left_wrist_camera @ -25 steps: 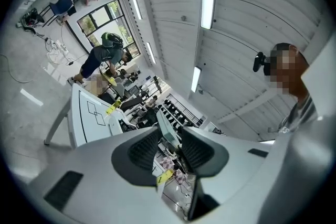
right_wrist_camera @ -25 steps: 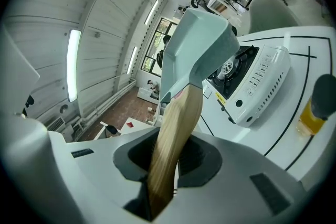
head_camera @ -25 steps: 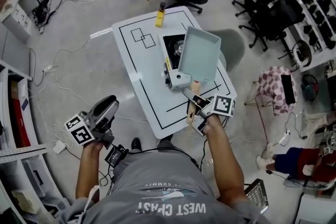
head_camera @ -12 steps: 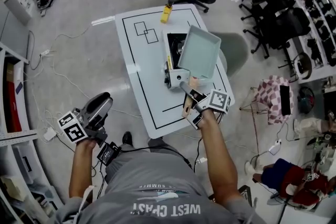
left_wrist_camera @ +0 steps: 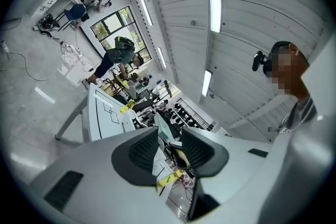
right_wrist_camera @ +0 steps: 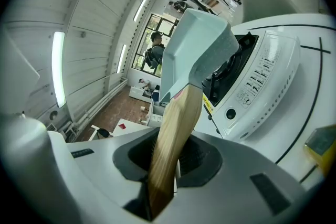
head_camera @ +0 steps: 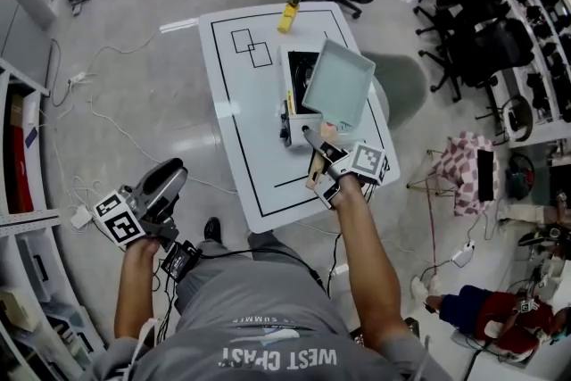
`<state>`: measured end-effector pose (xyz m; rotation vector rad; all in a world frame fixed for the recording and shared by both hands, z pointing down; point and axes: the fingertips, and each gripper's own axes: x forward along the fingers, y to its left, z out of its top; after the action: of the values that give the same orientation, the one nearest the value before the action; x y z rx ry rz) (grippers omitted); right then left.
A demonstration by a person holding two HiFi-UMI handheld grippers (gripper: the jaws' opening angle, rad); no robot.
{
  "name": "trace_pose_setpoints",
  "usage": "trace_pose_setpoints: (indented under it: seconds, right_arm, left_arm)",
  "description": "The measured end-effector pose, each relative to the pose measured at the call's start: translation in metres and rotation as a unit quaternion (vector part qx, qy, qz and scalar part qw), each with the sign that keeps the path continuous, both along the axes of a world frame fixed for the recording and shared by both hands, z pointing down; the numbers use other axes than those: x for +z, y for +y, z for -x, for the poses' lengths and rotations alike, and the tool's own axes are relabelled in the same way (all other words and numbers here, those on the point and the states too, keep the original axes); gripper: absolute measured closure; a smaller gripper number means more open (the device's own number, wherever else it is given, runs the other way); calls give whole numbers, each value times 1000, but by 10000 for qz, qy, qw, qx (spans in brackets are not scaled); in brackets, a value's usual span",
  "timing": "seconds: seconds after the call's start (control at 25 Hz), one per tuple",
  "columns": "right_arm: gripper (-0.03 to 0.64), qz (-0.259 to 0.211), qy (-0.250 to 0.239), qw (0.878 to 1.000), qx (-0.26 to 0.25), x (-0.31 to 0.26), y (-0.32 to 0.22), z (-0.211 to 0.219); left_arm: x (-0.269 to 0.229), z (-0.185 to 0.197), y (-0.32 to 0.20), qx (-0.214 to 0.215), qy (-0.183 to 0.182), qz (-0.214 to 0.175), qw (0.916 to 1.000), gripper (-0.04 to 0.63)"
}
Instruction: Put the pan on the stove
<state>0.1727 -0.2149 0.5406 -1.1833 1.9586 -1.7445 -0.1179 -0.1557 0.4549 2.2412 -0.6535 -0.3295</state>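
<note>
Wooden pan (head_camera: 338,86) handle clamped in right gripper (head_camera: 323,171), above stove (head_camera: 299,85)

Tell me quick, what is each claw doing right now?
Left gripper: open, holding nothing.
Right gripper: closed on the wooden handle of the pan.

The head view looks steeply down over the near edge of the counter (head_camera: 239,128). All three views share that counter, the right gripper view closest, the left farthest.

There is one pan (head_camera: 339,85) above one stove (head_camera: 296,95), one yellow bottle (head_camera: 287,15) beyond the stove, and one tabletop (head_camera: 241,129) beneath it.
</note>
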Motion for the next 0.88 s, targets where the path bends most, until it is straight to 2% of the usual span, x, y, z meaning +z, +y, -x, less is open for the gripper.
trace_pose_setpoints:
  seconds: [0.88]
  right_arm:
    - [528, 343, 133, 9990, 263, 58, -25, -19]
  left_arm:
    - [24, 6, 15, -212, -64, 233, 9995, 465]
